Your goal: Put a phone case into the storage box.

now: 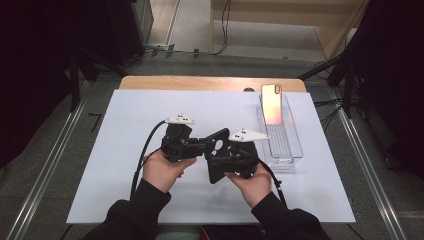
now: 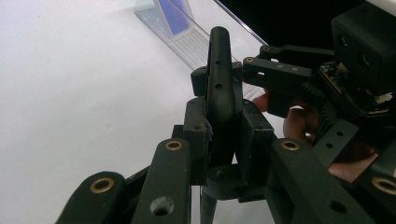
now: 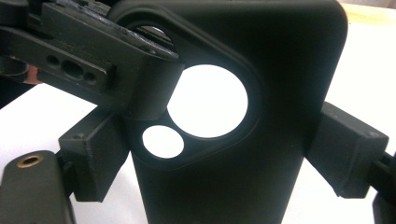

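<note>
Both grippers clamp one matte black plastic phone case [image 1: 218,155]: right gripper [image 1: 235,157] across its sides, left gripper [image 1: 196,146] pinching its camera-end edge, long axis tilted upright.

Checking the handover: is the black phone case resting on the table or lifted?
Lifted: both grippers hold the black phone case above the white table.

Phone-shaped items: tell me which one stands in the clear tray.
The glossy pink-orange phone, leaning upright in the clear tray; the black case is held between both hand-held grippers.
</note>
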Demonstrator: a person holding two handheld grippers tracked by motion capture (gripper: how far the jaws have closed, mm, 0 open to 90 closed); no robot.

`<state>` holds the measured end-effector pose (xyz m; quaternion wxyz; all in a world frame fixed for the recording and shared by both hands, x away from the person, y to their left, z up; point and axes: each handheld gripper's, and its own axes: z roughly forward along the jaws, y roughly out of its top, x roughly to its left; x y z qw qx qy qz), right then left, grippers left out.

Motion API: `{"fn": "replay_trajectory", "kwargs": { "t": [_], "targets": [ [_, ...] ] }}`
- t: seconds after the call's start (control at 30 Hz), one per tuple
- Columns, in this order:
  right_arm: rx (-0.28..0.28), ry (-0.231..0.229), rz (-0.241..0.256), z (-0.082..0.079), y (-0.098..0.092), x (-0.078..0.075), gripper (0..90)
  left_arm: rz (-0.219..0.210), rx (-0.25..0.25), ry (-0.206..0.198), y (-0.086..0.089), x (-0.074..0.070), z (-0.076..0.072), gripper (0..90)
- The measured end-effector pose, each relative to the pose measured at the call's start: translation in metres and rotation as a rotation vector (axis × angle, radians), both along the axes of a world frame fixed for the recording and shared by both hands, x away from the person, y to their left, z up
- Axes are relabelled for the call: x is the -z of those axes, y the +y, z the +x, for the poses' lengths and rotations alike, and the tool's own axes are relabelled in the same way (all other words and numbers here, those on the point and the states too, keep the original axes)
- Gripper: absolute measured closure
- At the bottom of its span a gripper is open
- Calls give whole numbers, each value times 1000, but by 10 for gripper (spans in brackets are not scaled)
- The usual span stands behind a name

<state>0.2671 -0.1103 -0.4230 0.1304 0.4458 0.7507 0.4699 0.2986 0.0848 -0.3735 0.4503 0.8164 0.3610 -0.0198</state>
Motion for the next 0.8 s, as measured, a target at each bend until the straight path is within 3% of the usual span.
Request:
{"fn": "replay_trajectory", "kwargs": {
  "t": [0.07,0.1,0.33,0.47,0.67,0.73,0.8],
  "targets": [
    [1,-8,-4,-1,0,-1,120,-15,4,-4,1,-2,0,733],
    [-1,-9,-10,-1,1,-2,120,-27,7,4,2,-2,1,678],
    [-7,-4,-27,1,1,0,120,-41,7,14,9,-13,3,556],
    [-9,-3,-26,2,-2,0,120,-47,34,25,14,-18,4,467],
    [-53,-1,-15,6,-13,-2,120,-76,120,21,24,-19,5,374],
    [-71,-3,-12,6,-17,-4,120,-100,179,26,27,-17,7,362],
    [-90,-10,-16,7,-20,-6,120,-84,239,42,28,-13,7,313]
  ]
}}
